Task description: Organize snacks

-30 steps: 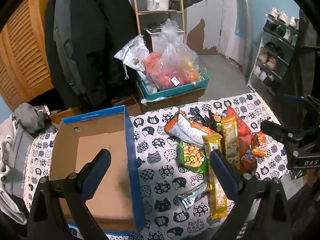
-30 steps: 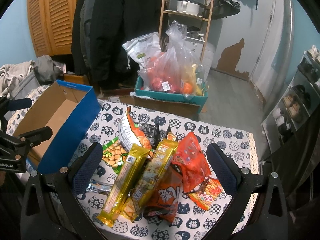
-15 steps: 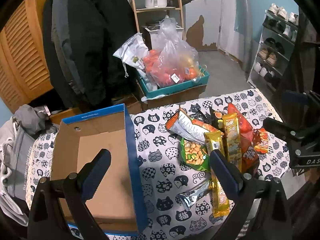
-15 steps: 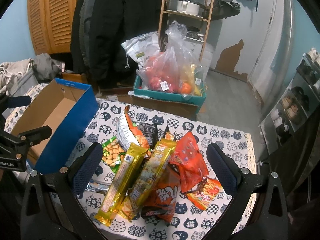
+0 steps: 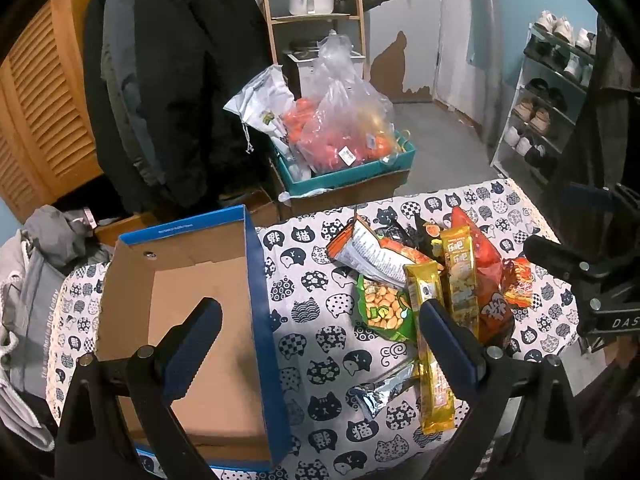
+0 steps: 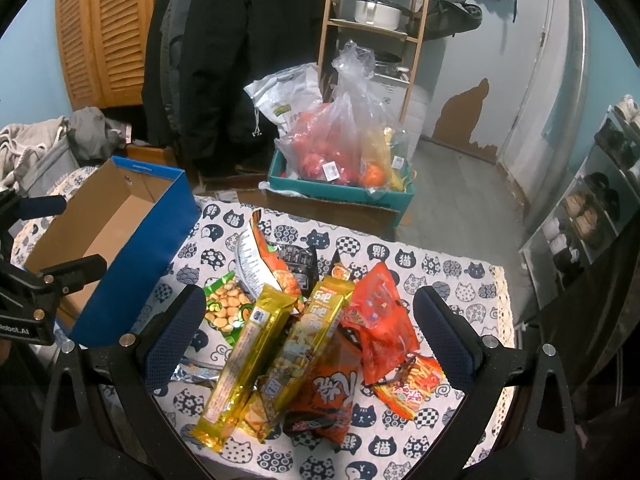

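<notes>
Nothing has been sorted yet: the box (image 5: 188, 292) is seen bare, the snacks (image 6: 304, 328) are heaped on the counter (image 5: 316, 344). Both tongs (image 5: 320, 332) (image 6: 308, 320) are held released.

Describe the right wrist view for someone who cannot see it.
An open claw hovers over a heap of snack packets, two long gold packets on top, on a cat-print tablecloth. An empty blue cardboard box sits to the left.
</notes>
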{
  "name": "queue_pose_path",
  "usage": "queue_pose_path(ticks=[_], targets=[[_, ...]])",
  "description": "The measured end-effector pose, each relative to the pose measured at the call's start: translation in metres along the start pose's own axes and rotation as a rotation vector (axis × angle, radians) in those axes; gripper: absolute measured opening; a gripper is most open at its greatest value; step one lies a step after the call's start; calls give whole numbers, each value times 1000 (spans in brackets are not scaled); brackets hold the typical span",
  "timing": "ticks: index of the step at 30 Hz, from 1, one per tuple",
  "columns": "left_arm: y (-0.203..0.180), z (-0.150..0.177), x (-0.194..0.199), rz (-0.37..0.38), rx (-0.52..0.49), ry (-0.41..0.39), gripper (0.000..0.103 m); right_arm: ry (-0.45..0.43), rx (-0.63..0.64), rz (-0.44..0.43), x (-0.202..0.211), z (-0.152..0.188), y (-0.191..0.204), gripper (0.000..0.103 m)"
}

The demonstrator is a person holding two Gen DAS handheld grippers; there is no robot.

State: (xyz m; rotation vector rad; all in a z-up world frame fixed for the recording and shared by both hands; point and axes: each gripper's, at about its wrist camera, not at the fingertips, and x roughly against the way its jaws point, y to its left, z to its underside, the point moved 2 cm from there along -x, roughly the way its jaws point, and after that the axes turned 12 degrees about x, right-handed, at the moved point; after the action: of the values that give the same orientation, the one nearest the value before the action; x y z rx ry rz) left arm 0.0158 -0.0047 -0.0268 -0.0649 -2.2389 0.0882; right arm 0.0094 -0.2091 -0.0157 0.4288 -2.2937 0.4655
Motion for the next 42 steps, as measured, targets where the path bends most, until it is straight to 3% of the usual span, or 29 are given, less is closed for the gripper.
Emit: queue_pose_path(ticks=[24, 28, 33, 36, 42], targets=[[-1, 3, -12, -7, -31, 32, 100, 6, 4, -23, 0, -1, 0, 102], [-4, 5, -15, 29, -18, 47, 100, 11, -9, -18, 0, 0, -10, 102], [-2, 5, -22, 0, 15, 34, 100, 27, -51, -14, 1, 4, -29, 102], [-2, 9, -27, 30, 28, 41, 100, 45, -71, -4, -1, 9, -40, 102], [-20, 16, -45, 30, -9, 96, 101, 124, -125, -18, -21, 31, -57, 102]])
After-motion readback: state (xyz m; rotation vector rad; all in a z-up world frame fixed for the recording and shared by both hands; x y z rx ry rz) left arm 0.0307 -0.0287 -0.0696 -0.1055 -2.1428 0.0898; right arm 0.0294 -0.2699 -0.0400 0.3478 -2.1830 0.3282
